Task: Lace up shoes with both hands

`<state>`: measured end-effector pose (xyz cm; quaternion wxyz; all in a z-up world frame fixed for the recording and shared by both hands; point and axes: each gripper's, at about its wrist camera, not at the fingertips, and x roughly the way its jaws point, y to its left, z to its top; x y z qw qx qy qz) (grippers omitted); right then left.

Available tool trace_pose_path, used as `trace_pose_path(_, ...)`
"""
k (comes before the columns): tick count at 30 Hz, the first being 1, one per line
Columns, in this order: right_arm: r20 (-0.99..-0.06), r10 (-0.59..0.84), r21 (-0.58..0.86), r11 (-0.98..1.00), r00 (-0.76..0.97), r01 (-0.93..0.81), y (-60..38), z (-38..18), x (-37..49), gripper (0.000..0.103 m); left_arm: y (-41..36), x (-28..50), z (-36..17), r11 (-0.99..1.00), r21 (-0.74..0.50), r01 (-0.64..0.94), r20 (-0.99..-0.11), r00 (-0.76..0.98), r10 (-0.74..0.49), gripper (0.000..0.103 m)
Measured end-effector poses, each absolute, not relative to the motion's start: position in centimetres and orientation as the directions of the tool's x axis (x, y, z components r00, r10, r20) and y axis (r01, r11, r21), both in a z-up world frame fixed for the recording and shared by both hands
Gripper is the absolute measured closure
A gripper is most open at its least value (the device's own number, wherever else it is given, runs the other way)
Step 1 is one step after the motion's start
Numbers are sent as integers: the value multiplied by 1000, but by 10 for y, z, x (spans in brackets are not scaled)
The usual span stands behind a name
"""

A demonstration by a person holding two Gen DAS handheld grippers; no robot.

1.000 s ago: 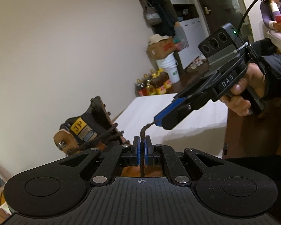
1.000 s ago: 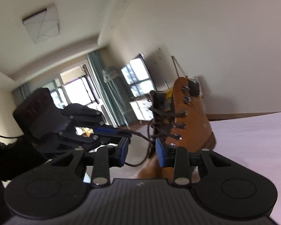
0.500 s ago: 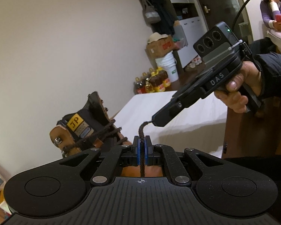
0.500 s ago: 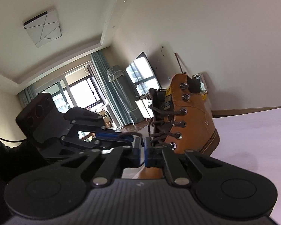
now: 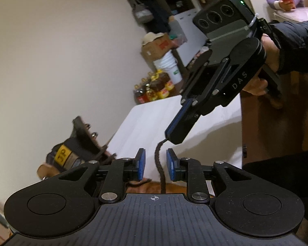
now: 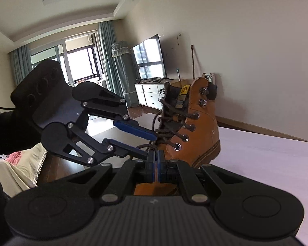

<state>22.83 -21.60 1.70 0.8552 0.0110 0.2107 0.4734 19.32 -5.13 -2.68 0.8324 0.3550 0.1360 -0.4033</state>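
Your right tongs [image 5: 168,135] pinch one lace [image 5: 159,164]; your left tongs [image 5: 155,165] are opening around it beside one boot [image 6: 192,123].

a home living room: television [image 6: 149,57], curtains [image 6: 106,57], sofa [image 6: 16,164]

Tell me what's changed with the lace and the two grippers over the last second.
The lace changed hands: the right gripper closed on its end, and the left gripper is opening, its pads now clear of the lace between them. The boot stayed standing on the white table.
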Motion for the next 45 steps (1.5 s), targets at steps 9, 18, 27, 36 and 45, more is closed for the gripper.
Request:
trace_pose_path(9,-329,819,237,554,471,-798,-226,14,235,97,-52,201,-21,500,457,735,-483,678,-554,100)
trace_pose_path(18,-286,738,226,671,611,-706,-207,6,269,93,-43,225,5,740,416,528,-374,841,-390,100)
trace_pose_path(27,-252,721,234,693,646,-682,-185,-2,307,94,-65,213,-5,700,551,454,-346,888,-303,100)
trace_pose_path(36,-218,801,287,599,558,-747,-181,-4,305,100,-57,208,-13,719,558,415,-355,902,-245,100)
trace_pose_path(45,-205,786,260,618,583,-742,-190,-4,305,98,-65,206,-21,712,615,339,-331,930,-158,100)
